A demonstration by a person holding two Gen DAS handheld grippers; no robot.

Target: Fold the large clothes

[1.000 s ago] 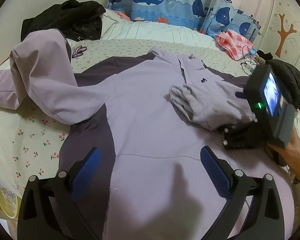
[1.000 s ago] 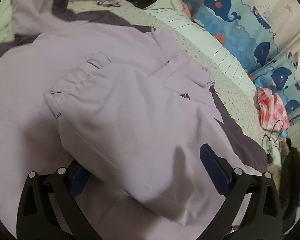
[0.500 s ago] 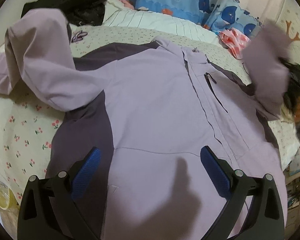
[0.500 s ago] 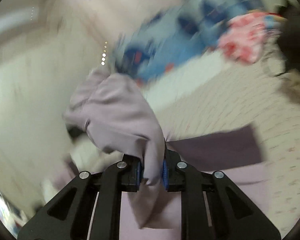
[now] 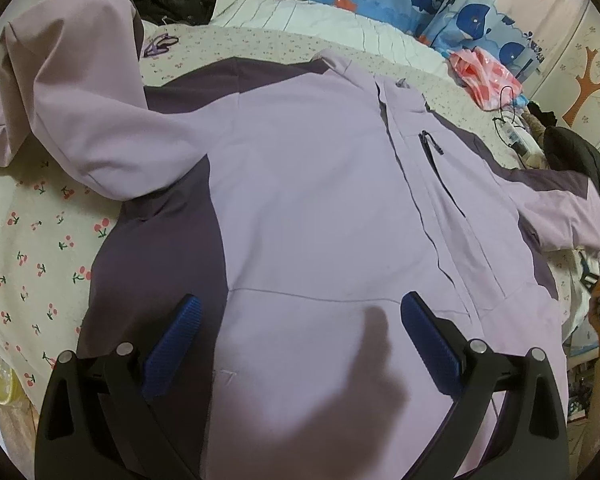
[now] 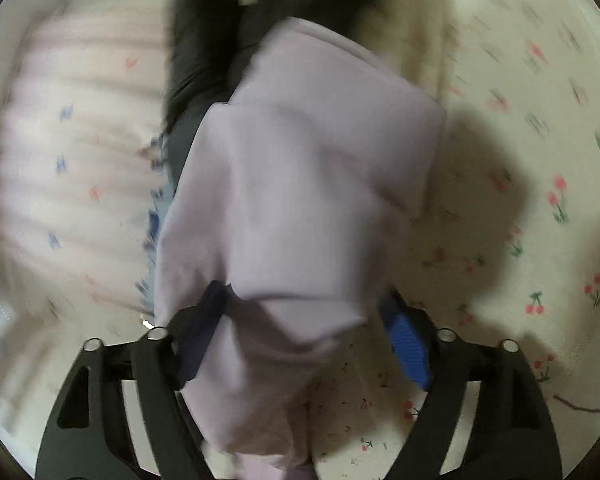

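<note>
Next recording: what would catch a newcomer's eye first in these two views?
The big lilac jacket with dark purple side panels, spread front-up across the cherry-print bed sheet, fills the left wrist view, with the open left gripper hovering over its hem. In the blurred right wrist view, a lilac sleeve drapes between the fingers of the open right gripper. Whale-print fabric brightens the far side.
</note>
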